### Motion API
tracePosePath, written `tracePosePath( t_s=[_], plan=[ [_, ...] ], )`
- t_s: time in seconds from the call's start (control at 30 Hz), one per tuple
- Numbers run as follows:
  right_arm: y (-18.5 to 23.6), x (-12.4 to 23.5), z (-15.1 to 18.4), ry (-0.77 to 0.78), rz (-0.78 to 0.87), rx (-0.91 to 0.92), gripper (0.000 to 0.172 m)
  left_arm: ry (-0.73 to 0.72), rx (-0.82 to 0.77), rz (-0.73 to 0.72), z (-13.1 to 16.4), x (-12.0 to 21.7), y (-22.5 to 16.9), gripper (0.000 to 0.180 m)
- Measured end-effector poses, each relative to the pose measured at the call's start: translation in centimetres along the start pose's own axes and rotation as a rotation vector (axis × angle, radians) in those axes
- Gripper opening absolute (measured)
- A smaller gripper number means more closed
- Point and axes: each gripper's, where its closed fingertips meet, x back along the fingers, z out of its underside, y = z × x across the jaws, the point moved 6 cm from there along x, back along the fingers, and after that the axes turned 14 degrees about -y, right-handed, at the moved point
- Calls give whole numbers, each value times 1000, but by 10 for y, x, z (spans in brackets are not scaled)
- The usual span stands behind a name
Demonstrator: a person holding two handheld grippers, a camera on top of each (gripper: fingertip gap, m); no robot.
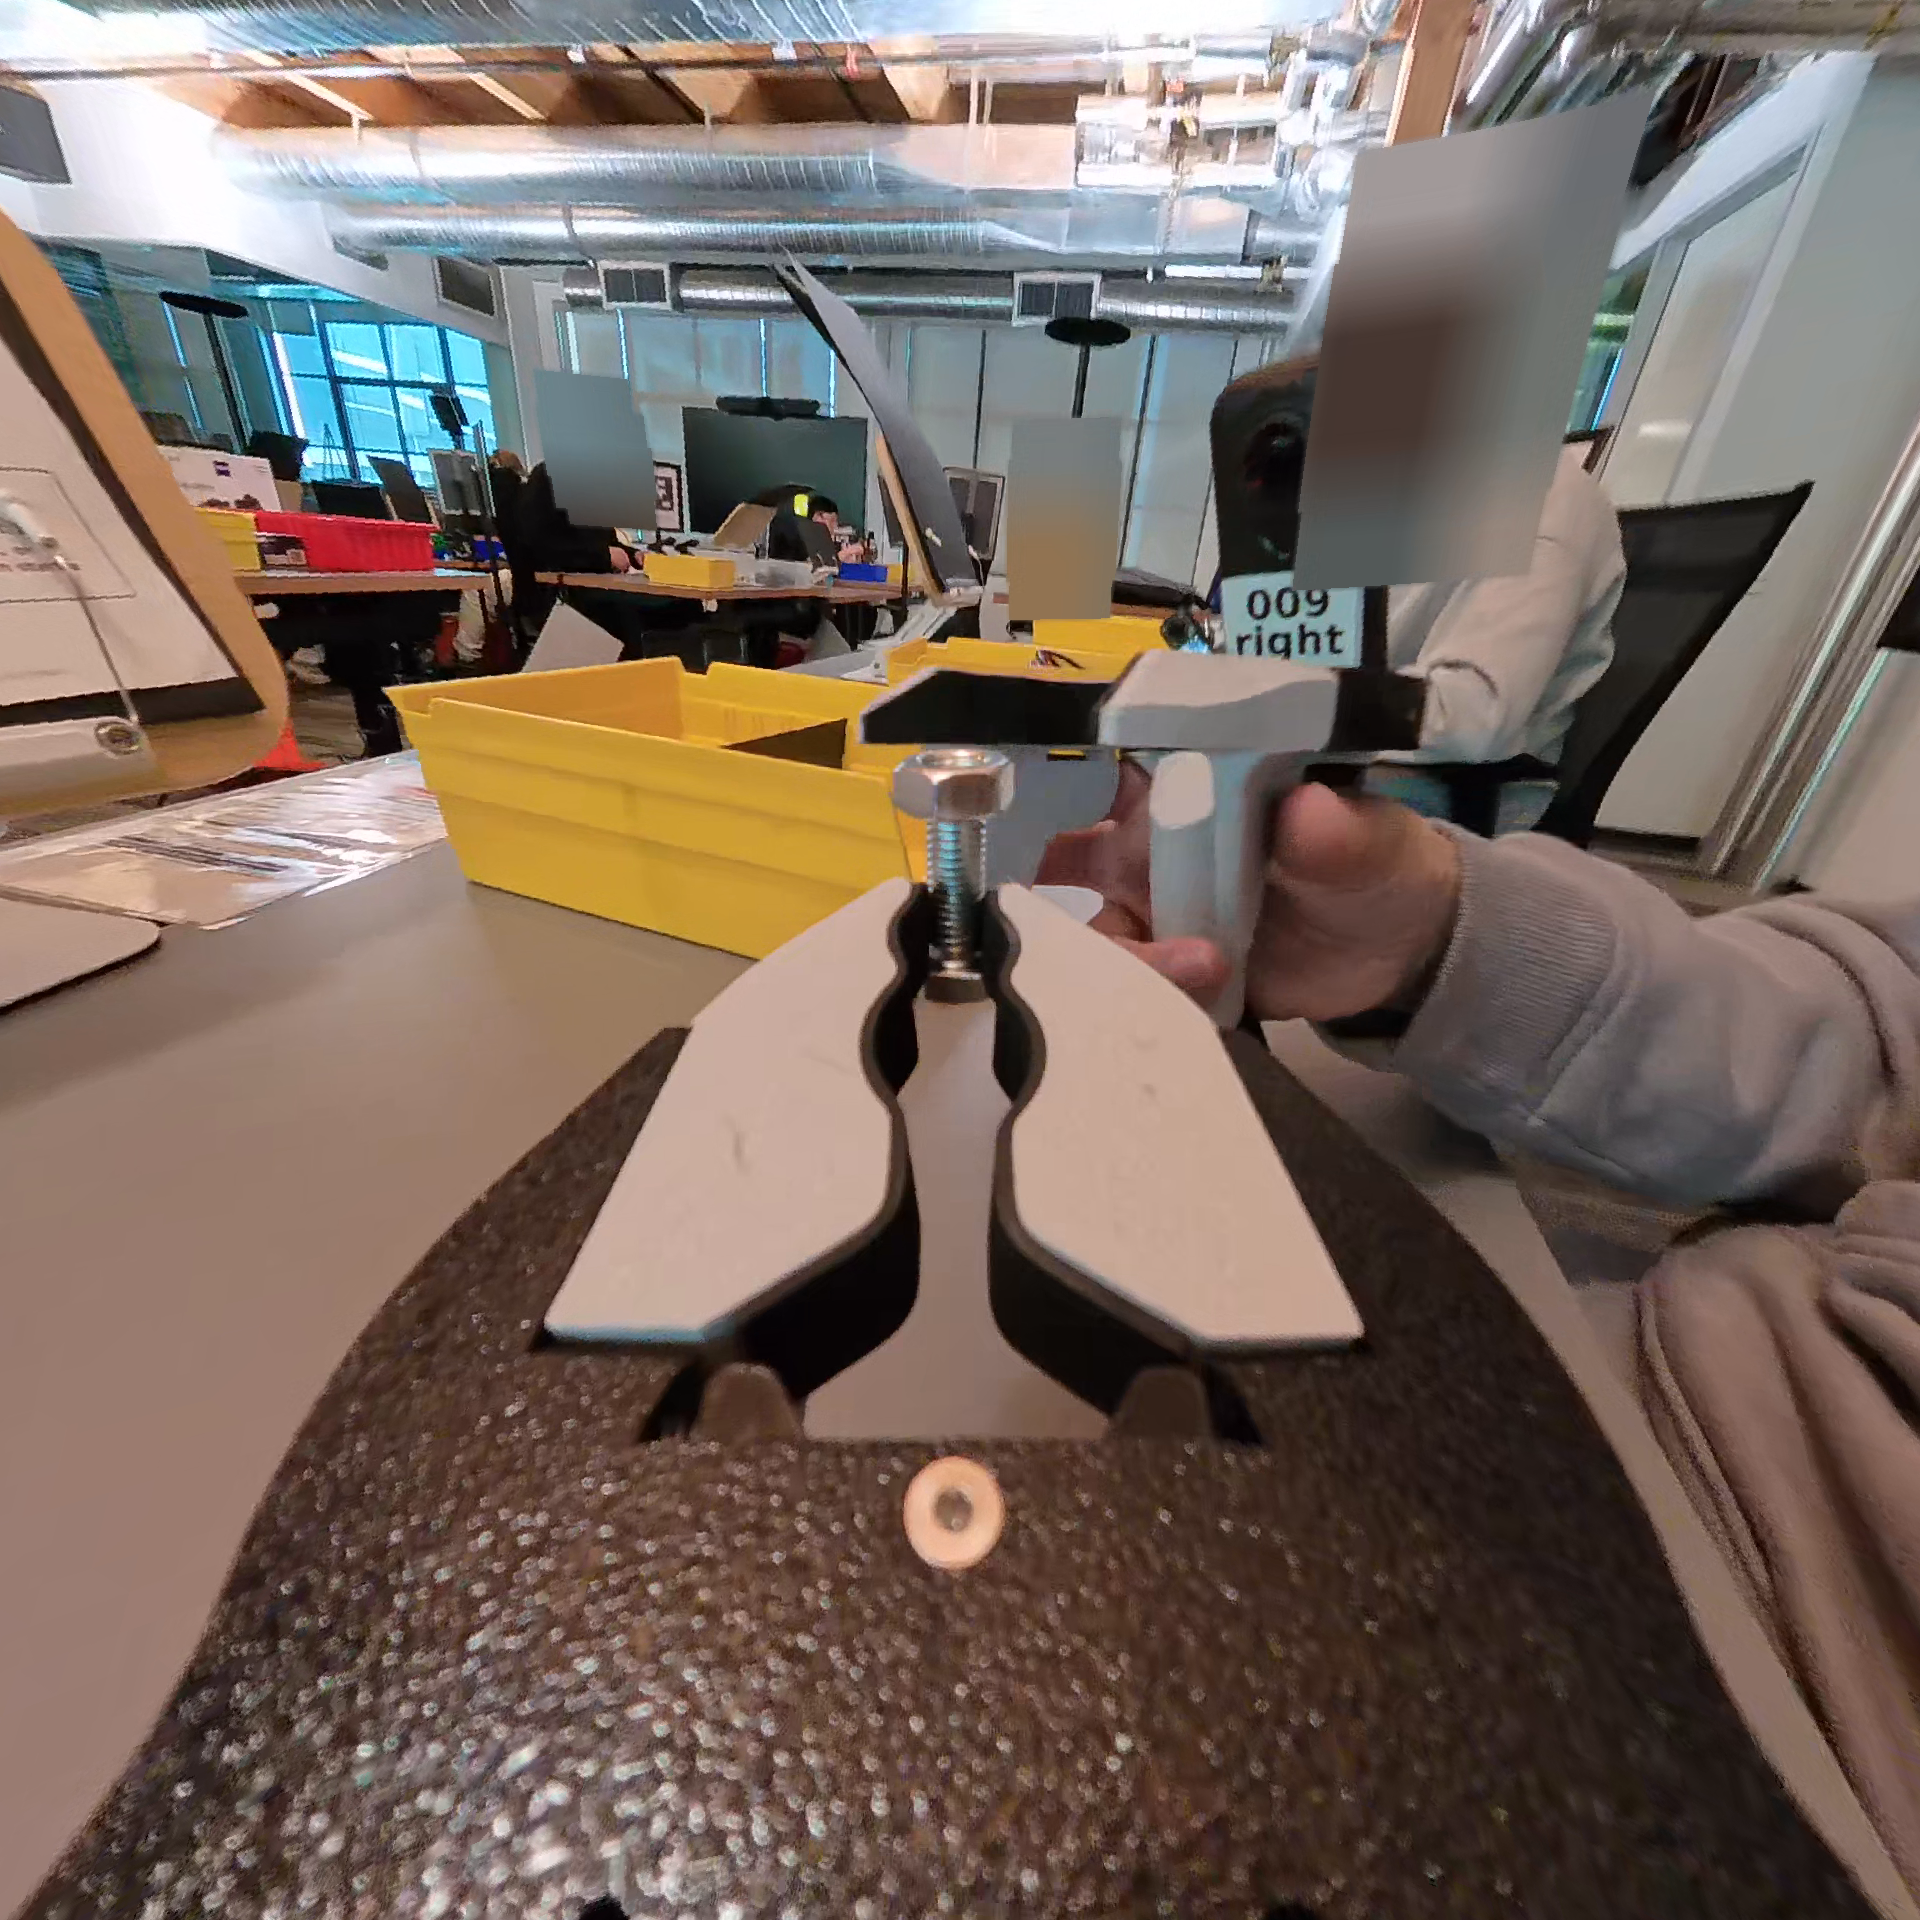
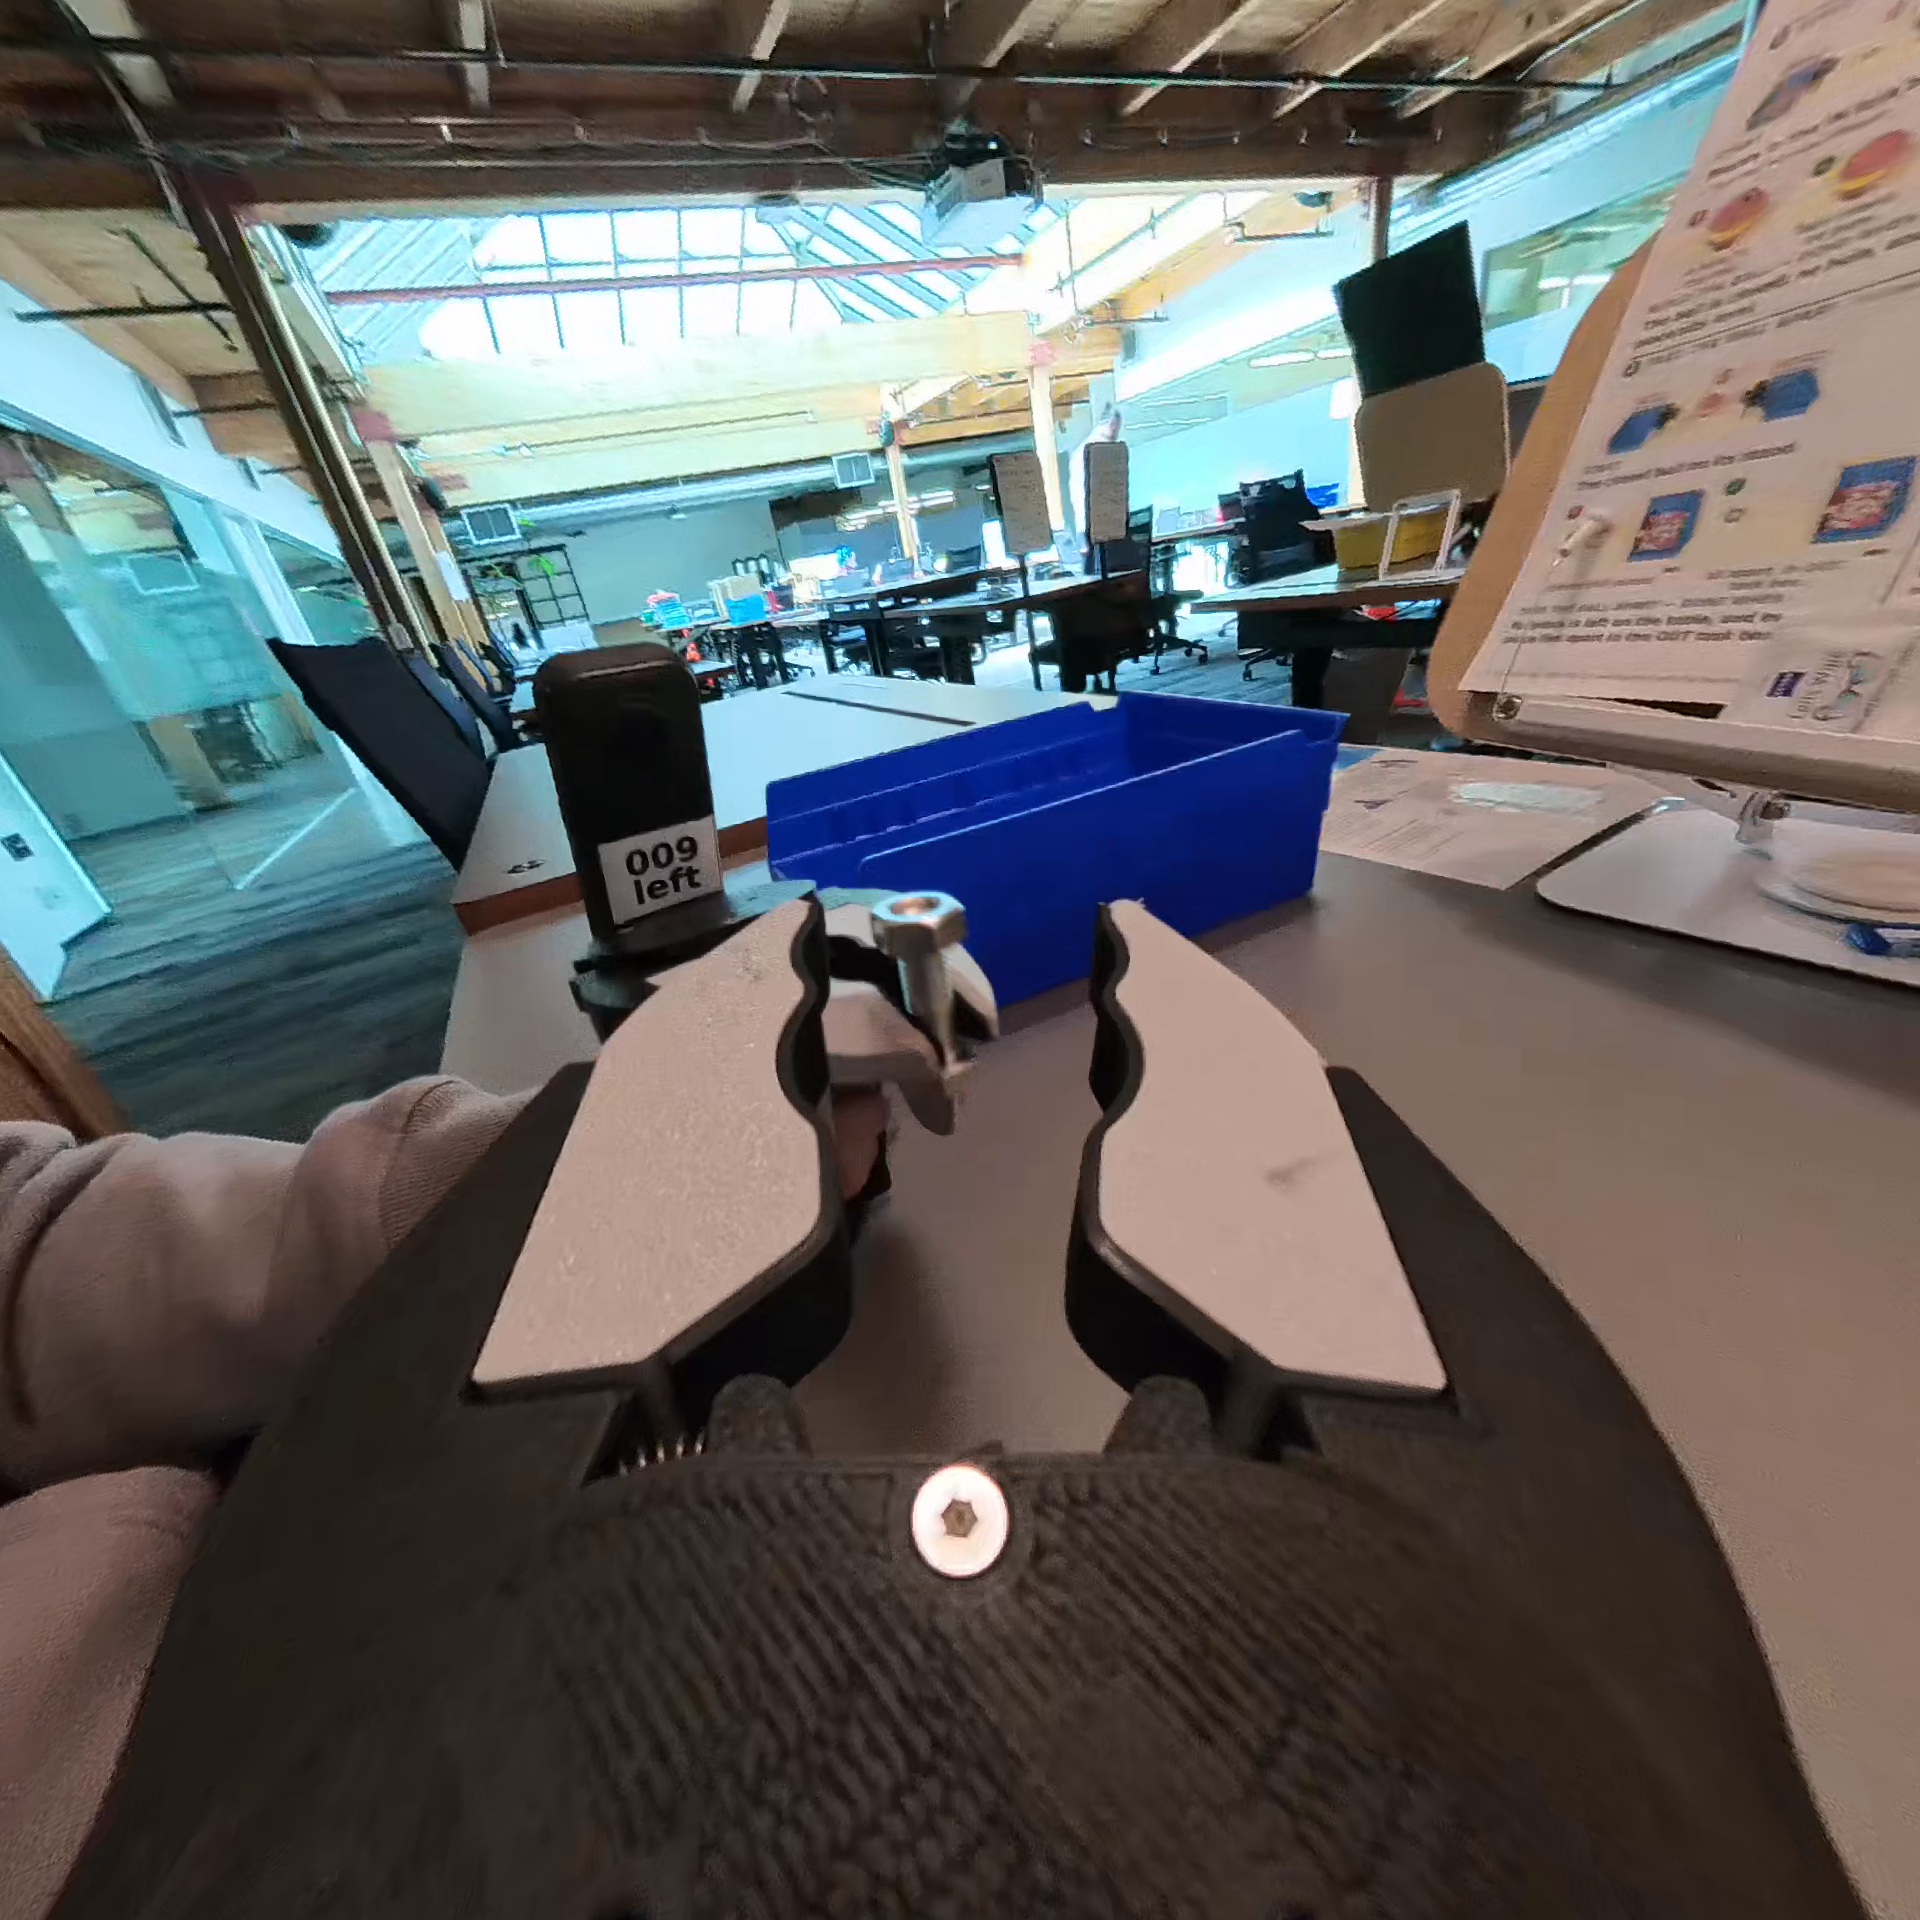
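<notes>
Left wrist view shows your left gripper (image 1: 954, 940) pinching a steel bolt (image 1: 954, 831) by its threaded shank, upright, a nut on its top end. Just beyond, your right gripper (image 2: 951, 987) has its fingers spread around the bolt, not touching it. Behind, on the grey table (image 1: 312, 1039), stands a yellow bin (image 1: 644, 810); its contents are hidden. Right wrist view shows a blue bin (image 2: 1091, 831), inside mostly hidden, and a sheet stand (image 2: 1714, 416).

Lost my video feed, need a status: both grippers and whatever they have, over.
Left gripper shut on upright silver hex-head steel bolt, nut threaded on top. Right gripper open, empty, facing it. Blue plastic bin behind.
</notes>
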Motion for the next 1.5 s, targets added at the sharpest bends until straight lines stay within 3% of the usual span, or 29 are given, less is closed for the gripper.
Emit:
tracePosePath(
  t_s=[0.13, 0.27, 0.37, 0.63, 0.8, 0.93, 0.97, 1.0, 1.07, 1.23, 1.5],
  plan=[
    [8, -10, 15, 55, 26, 77, 41, 24, -39, 20, 3, -4, -6, 9],
    [-4, -1, 8, 36, 40, 43, 44, -4, -22, -6, -1, 0, -1, 9],
    [-26, 14, -5, -30, 147, 37, 37, -7, -29, -19, -2, 4, 2, 9],
    [3, -2, 0, 6, -2, 19, 44, 41, -59, 7, 4, -3, -5, 8],
    [4, -5, 9, 38, 26, 63, 32, 44, -64, 5, 5, -3, -5, 8],
    [-3, -1, 6, 43, 30, 73, 36, 37, -58, -17, 4, -1, -2, 9],
    [-6, 2, 4, 44, 40, 77, 39, 25, -51, -21, 2, 0, -1, 9],
    [-12, 5, 1, 48, 76, 85, 29, 6, -44, -20, 0, 1, 0, 9],
    [-29, 15, -3, 53, 168, 105, 34, -20, -34, -26, -3, 4, 2, 9],
    [-15, 13, -12, -10, 26, -1, 42, 5, -43, -19, 1, 1, 0, 9],
    [7, -5, 7, 45, 5, 84, 37, 40, -79, -16, 4, 0, -2, 8]
  ],
)
